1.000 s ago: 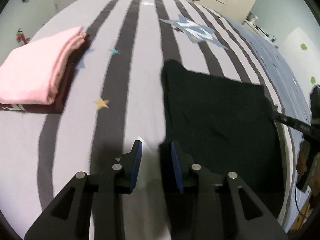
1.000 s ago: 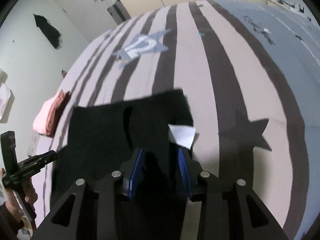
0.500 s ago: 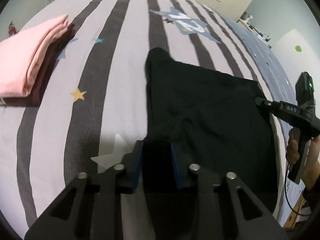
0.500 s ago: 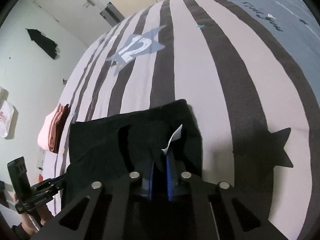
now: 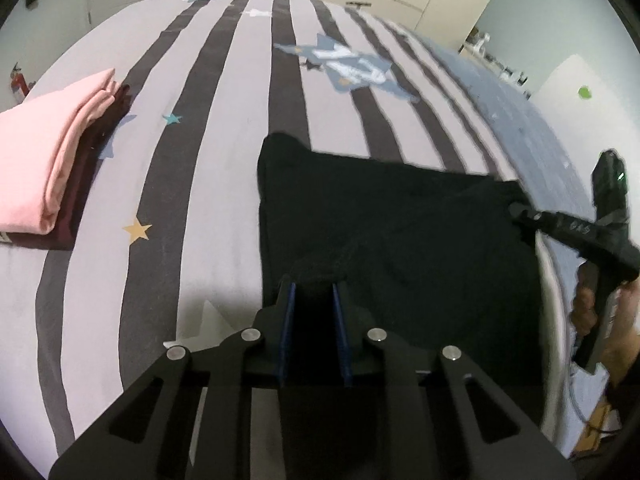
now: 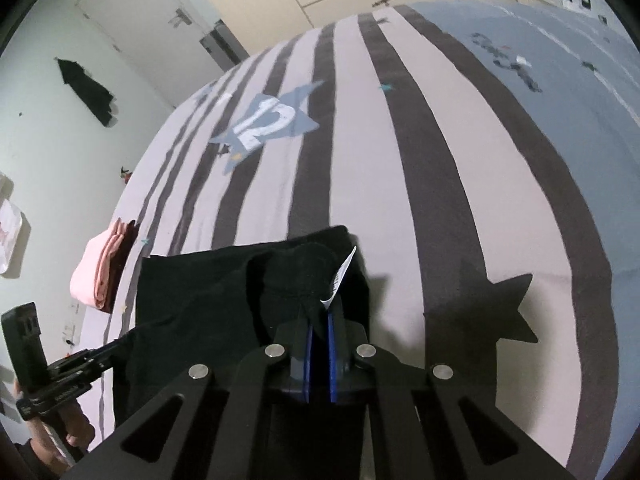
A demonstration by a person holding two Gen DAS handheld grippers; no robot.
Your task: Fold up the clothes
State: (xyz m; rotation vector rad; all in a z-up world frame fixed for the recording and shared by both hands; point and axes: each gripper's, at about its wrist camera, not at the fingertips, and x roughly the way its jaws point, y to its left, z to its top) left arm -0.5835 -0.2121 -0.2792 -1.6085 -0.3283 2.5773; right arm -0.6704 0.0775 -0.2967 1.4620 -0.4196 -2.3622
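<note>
A black garment [image 5: 400, 220] lies partly folded on the striped bed [image 5: 224, 160]. My left gripper [image 5: 314, 288] is shut on the garment's near left corner, with cloth bunched between the blue pads. My right gripper [image 6: 319, 316] is shut on the near right corner of the same garment [image 6: 208, 280], beside a white label [image 6: 342, 276]. Both corners are raised a little off the bed. The right gripper also shows in the left wrist view [image 5: 516, 210], and the left gripper in the right wrist view [image 6: 116, 346].
A folded pink garment on a dark red one [image 5: 44, 160] lies at the left of the bed, also in the right wrist view [image 6: 100, 272]. Cupboards and a door stand behind the bed. The bed edge runs along the right [image 5: 552, 280].
Both grippers have closed on the black garment's near corners. They were open a second ago. The corners have lifted slightly.
</note>
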